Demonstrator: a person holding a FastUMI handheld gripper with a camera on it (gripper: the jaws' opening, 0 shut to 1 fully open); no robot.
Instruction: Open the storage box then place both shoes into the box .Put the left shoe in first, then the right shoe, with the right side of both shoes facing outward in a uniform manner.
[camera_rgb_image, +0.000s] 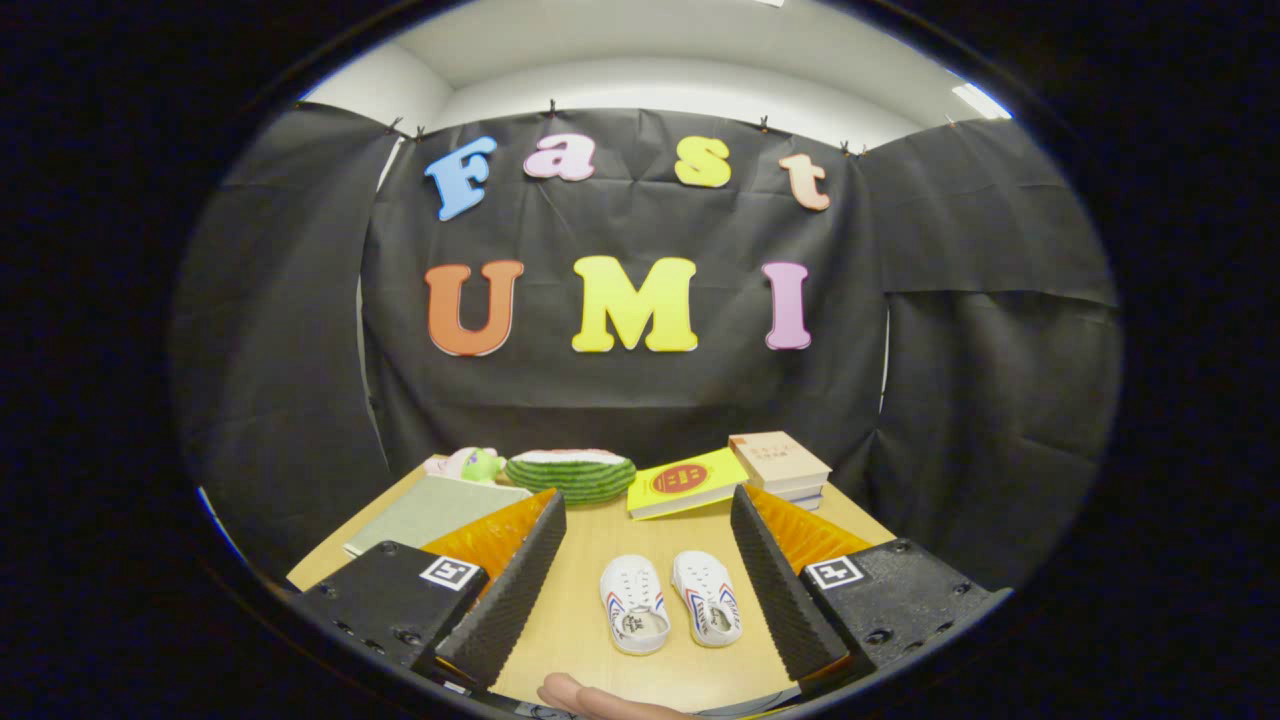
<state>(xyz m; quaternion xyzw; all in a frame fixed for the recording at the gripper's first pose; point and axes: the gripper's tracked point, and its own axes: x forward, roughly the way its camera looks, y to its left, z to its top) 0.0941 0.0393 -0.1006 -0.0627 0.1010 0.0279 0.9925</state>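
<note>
The gripper (640, 590) has its jaws spread wide and holds nothing, with the two shoes (670, 602) lying side by side on the table (570, 610) between the fingers. They are small white slip-ons with red and blue stripes on the sides, toes pointing away. The storage box (430, 512), flat and grey-green, lies beyond the left finger.

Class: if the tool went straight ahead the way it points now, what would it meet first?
Probably the shoes, lying on the table between the open tool's fingers; depth is hard to judge.
</note>
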